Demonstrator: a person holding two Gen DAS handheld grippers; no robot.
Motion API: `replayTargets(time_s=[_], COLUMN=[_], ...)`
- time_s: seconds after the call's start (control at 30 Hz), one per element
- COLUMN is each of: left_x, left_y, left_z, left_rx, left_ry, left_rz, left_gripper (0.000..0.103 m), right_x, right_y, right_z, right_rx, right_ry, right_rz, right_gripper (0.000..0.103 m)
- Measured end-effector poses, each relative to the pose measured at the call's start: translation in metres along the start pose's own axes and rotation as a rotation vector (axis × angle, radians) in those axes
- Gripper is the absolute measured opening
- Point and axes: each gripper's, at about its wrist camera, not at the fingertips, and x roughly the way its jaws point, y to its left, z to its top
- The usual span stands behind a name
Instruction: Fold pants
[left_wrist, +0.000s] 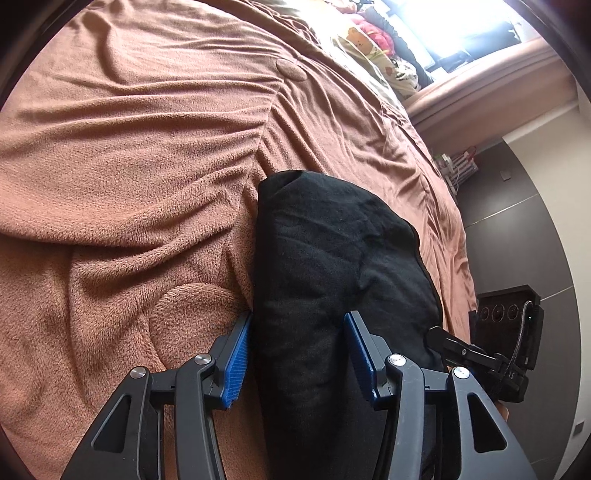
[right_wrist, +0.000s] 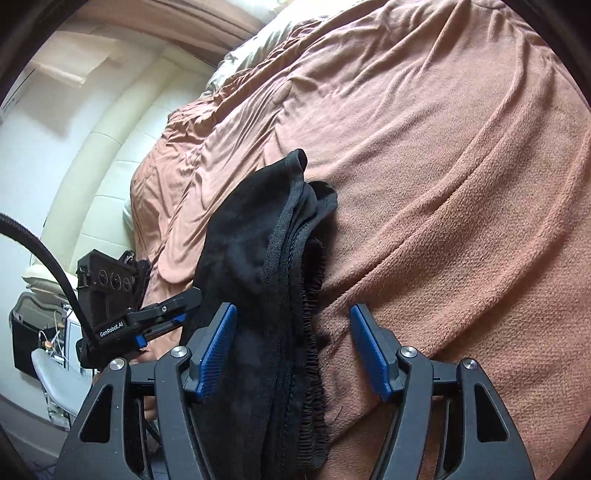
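Black pants (left_wrist: 332, 266) lie folded in a thick bundle on a brown fleece blanket (left_wrist: 129, 166). My left gripper (left_wrist: 297, 332) is open, its blue pads on either side of the bundle's near end. In the right wrist view the pants (right_wrist: 258, 258) show their elastic waistband edge (right_wrist: 310, 332) and stacked layers. My right gripper (right_wrist: 293, 325) is open, straddling the waistband edge, left pad against the fabric, right pad over the blanket (right_wrist: 443, 184). Each gripper shows in the other's view: the right one (left_wrist: 491, 354) and the left one (right_wrist: 147, 317).
The bed's edge runs along the right of the left wrist view, with dark floor (left_wrist: 517, 240) beyond. Pillows and colourful clothes (left_wrist: 373, 40) lie at the bed's far end. A cream padded headboard (right_wrist: 92, 166) and a chair (right_wrist: 51, 369) stand left in the right wrist view.
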Motion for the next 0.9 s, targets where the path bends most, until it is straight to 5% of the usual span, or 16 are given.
replayTargets(time_s=[0.27,0.53,0.9], left_x=[0.005,-0.006,-0.028], left_y=[-0.004,-0.01,-0.034], left_z=[0.004,0.005,0.0], left_rx=[-0.005,0.009,0.056], left_ry=[-0.001,-0.03,-0.082], left_rz=[0.007,-0.016,-0.062], left_gripper=[0.045,0.016,0.013], right_x=[0.01,0.016,-0.015], right_y=[-0.014,-0.001,0.027], right_z=[0.013,0.011,-0.006], right_rx=[0.001,-0.024,-0.094], right_ry=[0.007,0.0,-0.078], right_rz=[0.069,0.053,0.031], right_gripper=[0.063,0.025,0.018])
